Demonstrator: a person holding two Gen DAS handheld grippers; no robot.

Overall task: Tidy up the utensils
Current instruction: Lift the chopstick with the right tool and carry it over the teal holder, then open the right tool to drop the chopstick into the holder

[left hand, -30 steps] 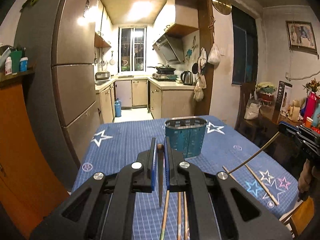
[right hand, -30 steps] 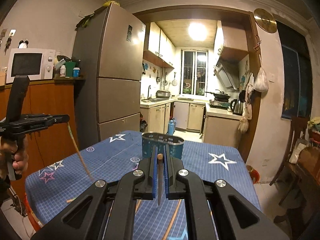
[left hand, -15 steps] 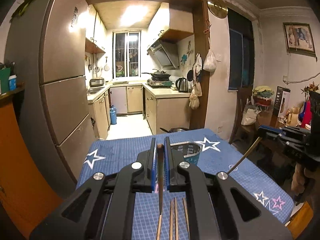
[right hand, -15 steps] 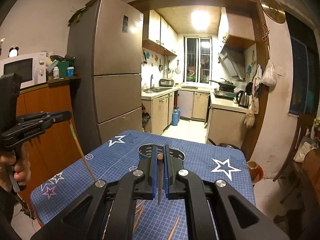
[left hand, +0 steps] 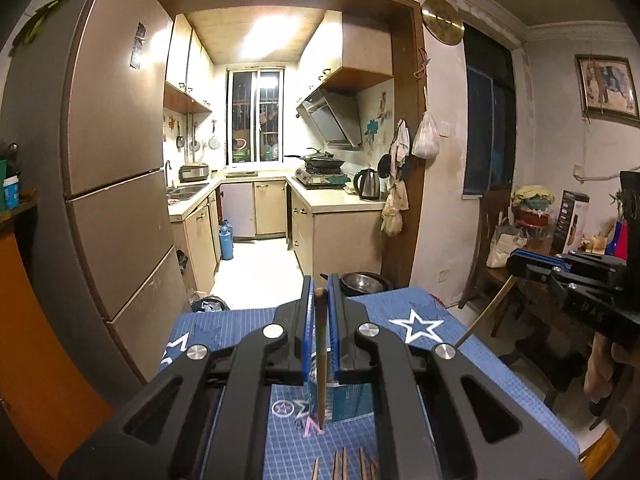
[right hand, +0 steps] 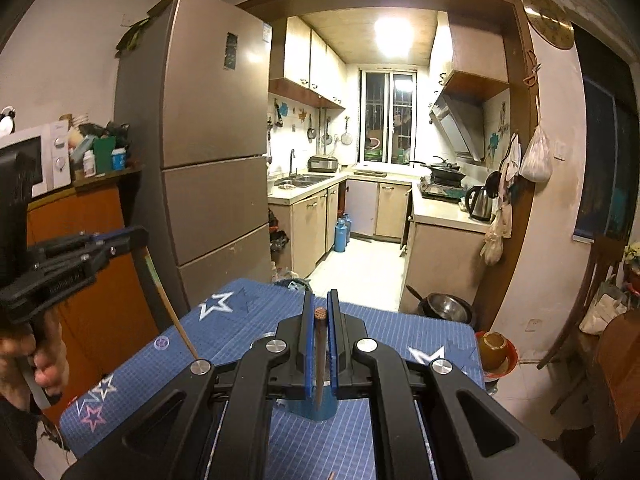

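In the left wrist view my left gripper (left hand: 320,282) is shut on a dark wooden chopstick (left hand: 321,360) that hangs point down between the blue pads. It is held above the blue star tablecloth (left hand: 416,326), with the teal utensil holder (left hand: 354,400) showing just under the fingers. Several loose chopsticks (left hand: 340,466) lie at the bottom edge. In the right wrist view my right gripper (right hand: 320,298) is shut on another chopstick (right hand: 319,360), over the holder (right hand: 308,406). Each view shows the other gripper (left hand: 520,262) (right hand: 132,236) from the side with its slanted chopstick (left hand: 486,312) (right hand: 170,308).
A tall fridge (left hand: 112,184) stands left of the table and an orange cabinet (right hand: 92,280) beside it. A metal pot (right hand: 446,308) sits on the floor past the far edge. A bowl (right hand: 496,348) and a wooden chair (left hand: 492,240) are on the right. A hand (right hand: 44,360) holds the left gripper.
Both grippers have risen with their chopsticks still clamped. The holder has dropped in both views and now sits under the fingers; more of the kitchen floor shows.
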